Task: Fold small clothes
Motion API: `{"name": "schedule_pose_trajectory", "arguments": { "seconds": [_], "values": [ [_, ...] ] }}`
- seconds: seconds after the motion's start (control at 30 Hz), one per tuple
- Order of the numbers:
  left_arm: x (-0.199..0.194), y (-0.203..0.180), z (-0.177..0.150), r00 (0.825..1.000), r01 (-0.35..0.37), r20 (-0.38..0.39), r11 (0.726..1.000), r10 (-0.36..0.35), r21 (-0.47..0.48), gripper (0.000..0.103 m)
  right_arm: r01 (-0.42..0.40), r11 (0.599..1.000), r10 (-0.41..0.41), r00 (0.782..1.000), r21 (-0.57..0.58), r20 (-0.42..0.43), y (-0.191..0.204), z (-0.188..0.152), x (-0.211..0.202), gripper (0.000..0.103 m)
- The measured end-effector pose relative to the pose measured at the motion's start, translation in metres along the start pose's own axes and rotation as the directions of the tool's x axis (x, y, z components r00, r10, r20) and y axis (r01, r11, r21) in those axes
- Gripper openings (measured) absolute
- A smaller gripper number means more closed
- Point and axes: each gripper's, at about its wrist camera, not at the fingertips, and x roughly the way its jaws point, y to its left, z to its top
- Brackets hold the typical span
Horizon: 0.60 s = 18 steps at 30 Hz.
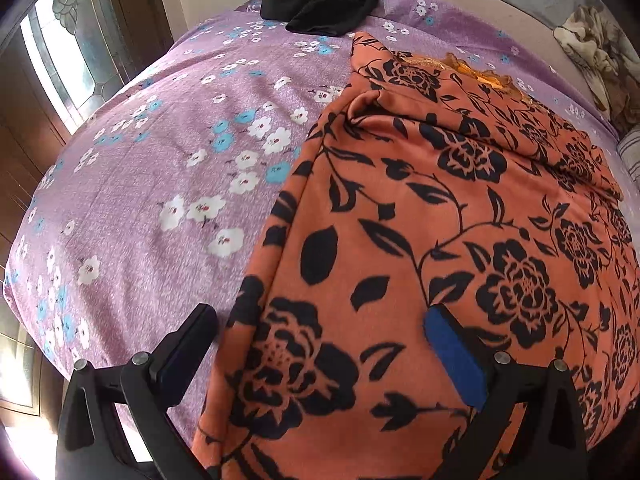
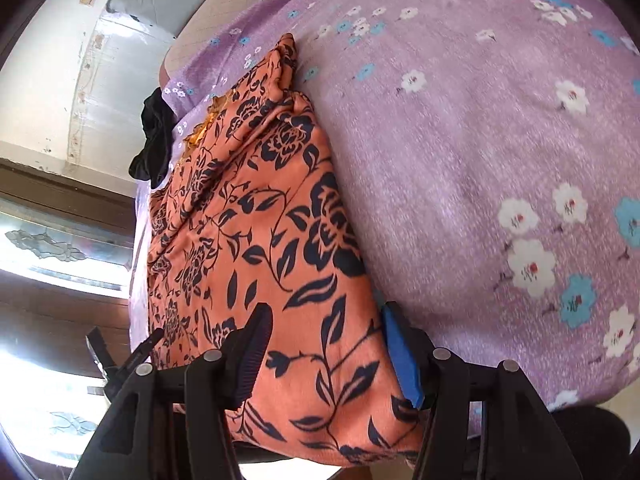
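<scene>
An orange garment with a black flower print (image 1: pixel 440 220) lies flat on the purple flowered bedsheet (image 1: pixel 160 140), its far end partly folded over. My left gripper (image 1: pixel 320 314) hovers open over the garment's left edge, one finger over the sheet and the blue-padded finger (image 1: pixel 452 360) over the cloth. In the right wrist view the same garment (image 2: pixel 248 220) runs away from me. My right gripper (image 2: pixel 326 316) stands open astride its near right edge, with cloth lying between the pads but not pinched.
A black garment (image 1: pixel 320 0) lies bunched at the far end of the bed (image 2: pixel 154 140). A brown crumpled cloth (image 1: pixel 600 52) and a striped pillow (image 1: pixel 630 156) sit at the right. A window and wooden frame (image 1: pixel 60 48) stand beyond the bed's left edge.
</scene>
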Motion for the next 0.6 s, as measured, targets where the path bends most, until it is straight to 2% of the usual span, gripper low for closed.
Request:
{"name": "schedule_pose_trajectory", "arguments": {
  "seconds": [0.1,0.27,0.4,0.47,0.53,0.6],
  "values": [
    [-0.009,0.021,-0.01,0.999,0.018,-0.041,0.999,-0.019,-0.045,0.103,-0.044,0.999,0.045,0.999,0.032,-0.021,-0.008,-0.012,-0.002,0.061],
    [-0.022,0.071,-0.023,0.994,-0.032,-0.11,0.987,0.015,-0.157,0.103,-0.125,0.991,0.127,0.991,0.048,-0.05,-0.008,-0.029,0.002,0.061],
    [-0.03,0.1,-0.032,0.988,0.004,-0.149,0.968,-0.043,-0.25,0.103,-0.188,0.981,0.191,0.979,0.038,-0.071,-0.003,-0.032,0.009,0.057],
    [-0.032,0.106,-0.037,0.986,0.03,-0.148,0.963,-0.072,-0.268,0.094,-0.195,0.98,0.198,0.977,0.045,-0.075,-0.004,-0.032,0.013,0.057],
    [-0.029,0.102,-0.038,0.981,0.051,-0.168,0.968,-0.094,-0.246,0.06,-0.224,0.971,0.23,0.97,0.084,-0.079,-0.012,-0.03,0.016,0.057],
    [-0.026,0.092,-0.043,0.975,0.08,-0.188,0.975,-0.12,-0.209,0.048,-0.264,0.956,0.276,0.958,0.127,-0.081,-0.02,-0.029,0.018,0.058]
  ]
}}
